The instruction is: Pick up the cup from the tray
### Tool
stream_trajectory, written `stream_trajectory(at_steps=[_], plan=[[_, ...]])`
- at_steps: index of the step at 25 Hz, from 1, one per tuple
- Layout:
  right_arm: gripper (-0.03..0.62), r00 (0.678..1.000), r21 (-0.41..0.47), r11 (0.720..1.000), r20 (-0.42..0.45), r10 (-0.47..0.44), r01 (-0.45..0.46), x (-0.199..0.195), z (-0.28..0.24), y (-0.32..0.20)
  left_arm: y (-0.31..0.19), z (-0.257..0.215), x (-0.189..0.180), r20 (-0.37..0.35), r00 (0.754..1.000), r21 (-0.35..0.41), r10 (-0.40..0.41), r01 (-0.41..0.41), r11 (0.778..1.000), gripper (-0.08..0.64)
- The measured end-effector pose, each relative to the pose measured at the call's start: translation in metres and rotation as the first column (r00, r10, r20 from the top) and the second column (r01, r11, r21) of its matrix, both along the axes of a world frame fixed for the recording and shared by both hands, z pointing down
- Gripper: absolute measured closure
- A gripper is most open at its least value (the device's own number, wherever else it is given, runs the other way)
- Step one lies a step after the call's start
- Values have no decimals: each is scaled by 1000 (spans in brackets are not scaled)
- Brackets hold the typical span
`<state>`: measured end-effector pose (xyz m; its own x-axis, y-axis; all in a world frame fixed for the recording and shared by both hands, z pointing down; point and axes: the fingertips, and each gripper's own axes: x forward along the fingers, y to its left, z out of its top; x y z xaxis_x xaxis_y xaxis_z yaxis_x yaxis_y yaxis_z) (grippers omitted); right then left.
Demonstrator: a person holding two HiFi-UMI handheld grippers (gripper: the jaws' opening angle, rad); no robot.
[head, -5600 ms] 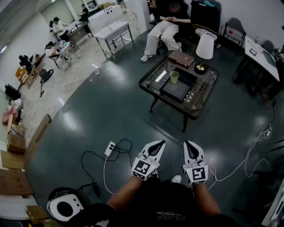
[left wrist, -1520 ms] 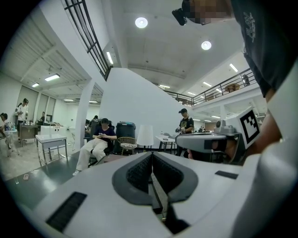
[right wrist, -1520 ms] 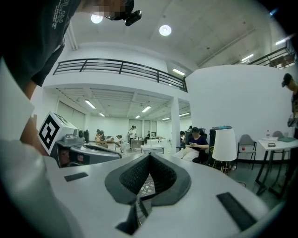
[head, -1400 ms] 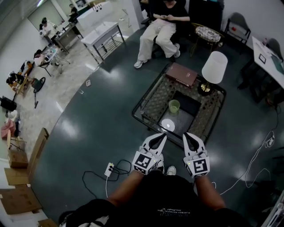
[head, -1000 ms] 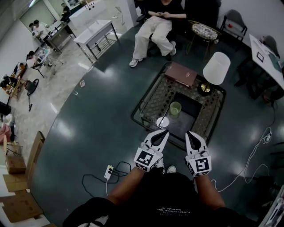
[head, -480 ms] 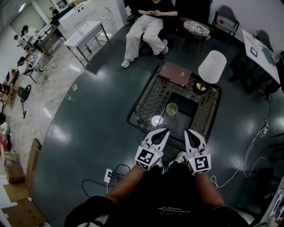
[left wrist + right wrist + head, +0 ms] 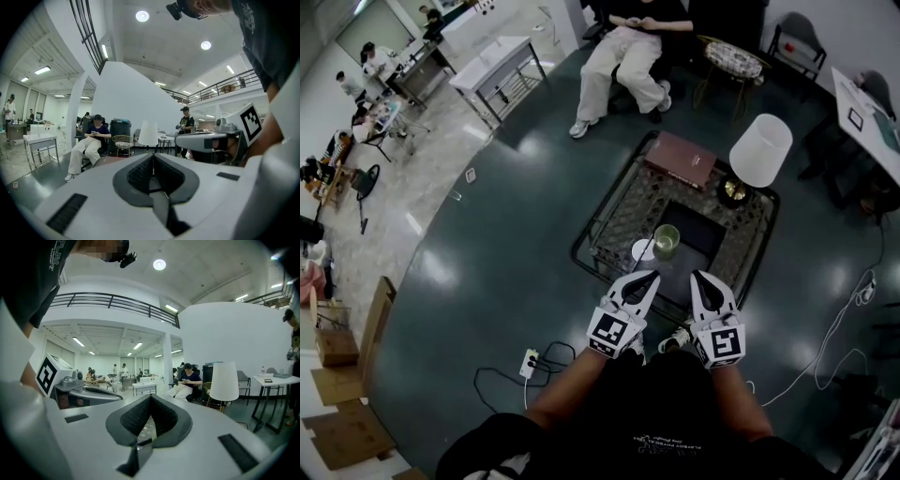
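In the head view a pale green translucent cup [image 7: 667,241] stands upright at the left side of a dark tray [image 7: 705,246] set in a glass-topped coffee table [image 7: 609,220]. My left gripper [image 7: 653,275] and right gripper [image 7: 695,274] are held side by side just short of the table's near edge, both pointing at it. Each is shut with nothing between its jaws. The cup is a short way beyond the left gripper's tip. The left gripper view shows its shut gripper [image 7: 152,157] and the right gripper view its shut gripper [image 7: 150,397]; neither view shows the cup.
A lamp with a white shade [image 7: 760,150] and a brown book [image 7: 680,159] sit at the table's far side. A bright round glare [image 7: 643,249] lies on the glass beside the cup. A person [image 7: 619,47] sits beyond the table. A power strip [image 7: 531,362] with cables lies on the floor at my left.
The table and cup have come much closer than several seconds ago, and barely shifted in the last half second. Both grippers stay shut and side by side.
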<state>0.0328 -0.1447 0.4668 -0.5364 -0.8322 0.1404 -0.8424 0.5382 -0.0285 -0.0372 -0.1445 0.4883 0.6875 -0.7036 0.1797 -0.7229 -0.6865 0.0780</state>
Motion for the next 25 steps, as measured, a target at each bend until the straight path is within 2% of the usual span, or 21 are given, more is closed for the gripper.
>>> stream_trajectory(at_steps=[6,11,17,21,25], plan=[[594,999,-3,999,18,-49,49,9,1,-21,-17,10,7,40,998,-28,-44,45,999,549],[594,994,-13,995,37,-102,102,19,7,-30,-37,13,17,23,993,-57,-119,121,991,549],[594,984,14,987,75,-164,163,24,12,-45,-59,14,21,33,979,-41,-203,204,978,549],[594,981,-14,983,65,-184,185,19,21,-52,-62,31,13,82,973,-46,-217,222,974,549],[594,987,-42,987,53,-155,157,20,24,-66,-68,46,2,123,971,-69,-205,214,974,549]])
